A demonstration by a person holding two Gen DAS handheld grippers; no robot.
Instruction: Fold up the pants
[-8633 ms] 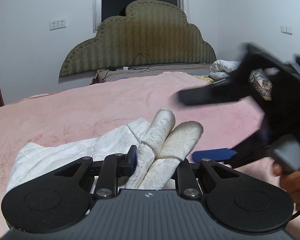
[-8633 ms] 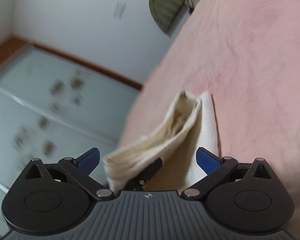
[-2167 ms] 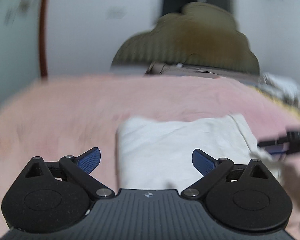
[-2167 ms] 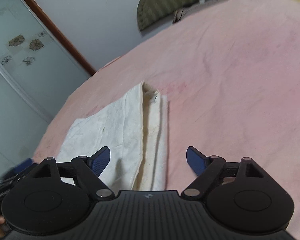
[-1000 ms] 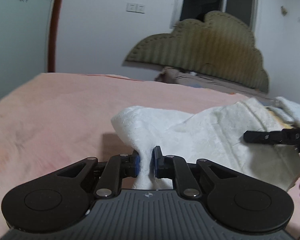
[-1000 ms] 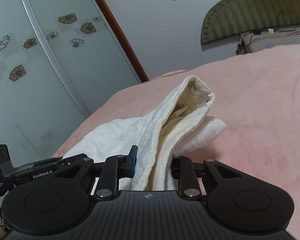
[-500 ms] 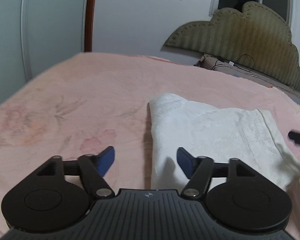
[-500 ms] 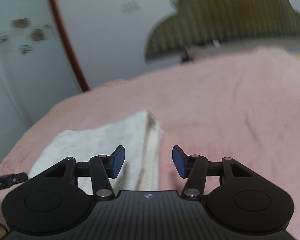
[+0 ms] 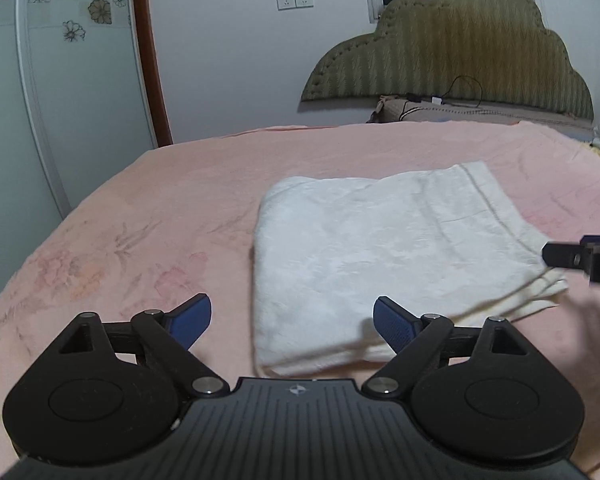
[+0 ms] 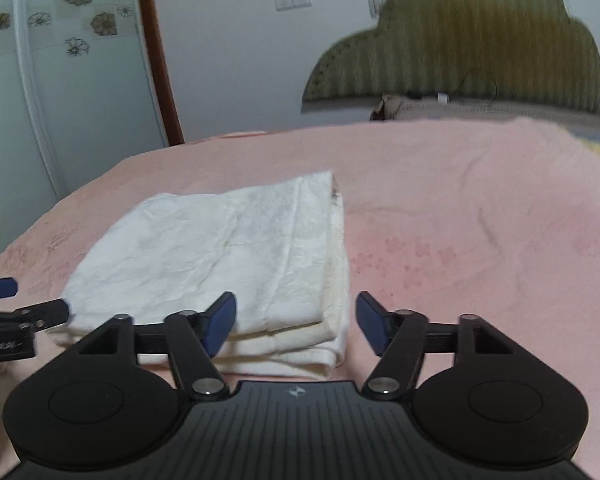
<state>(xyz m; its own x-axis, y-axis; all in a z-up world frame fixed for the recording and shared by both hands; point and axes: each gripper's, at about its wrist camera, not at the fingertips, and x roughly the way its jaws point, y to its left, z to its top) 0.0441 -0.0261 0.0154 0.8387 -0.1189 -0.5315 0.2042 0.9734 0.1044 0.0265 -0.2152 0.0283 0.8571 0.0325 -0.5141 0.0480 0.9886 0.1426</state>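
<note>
Both tools have let go since a second ago: then each was clamped on a lifted edge of the cloth, and now the white textured fabric pants (image 9: pixel 384 256) lie flat as a squarish multi-layer bundle on the pink floral bedspread (image 9: pixel 148 216). The left tool (image 9: pixel 292 322) hangs above the bundle's near left corner with its blue pads spread wide and nothing between them. The right tool (image 10: pixel 292 324) is likewise spread and empty, poised over the near right corner, where the stacked layer edges show.

Condition of the fold: the top face is reasonably smooth with light creasing. At the right side the cream-coloured under-layers project slightly past the top layer, so the edges are not fully flush. The far right corner shows a small dark mark, possibly a label; it cannot be identified.

Assessment: the folding appears essentially complete, and the step in hand is release and withdrawal. To do it well, both tools should be kept spread and lifted straight up before moving away, so no pad drags the top layer. If tidying is wanted, a light press along the right edge would seat the layers; regripping risks undoing the fold.

Olive scalloped upholstered headboard (image 9: pixel 452 48) stands beyond, well apart.
</note>
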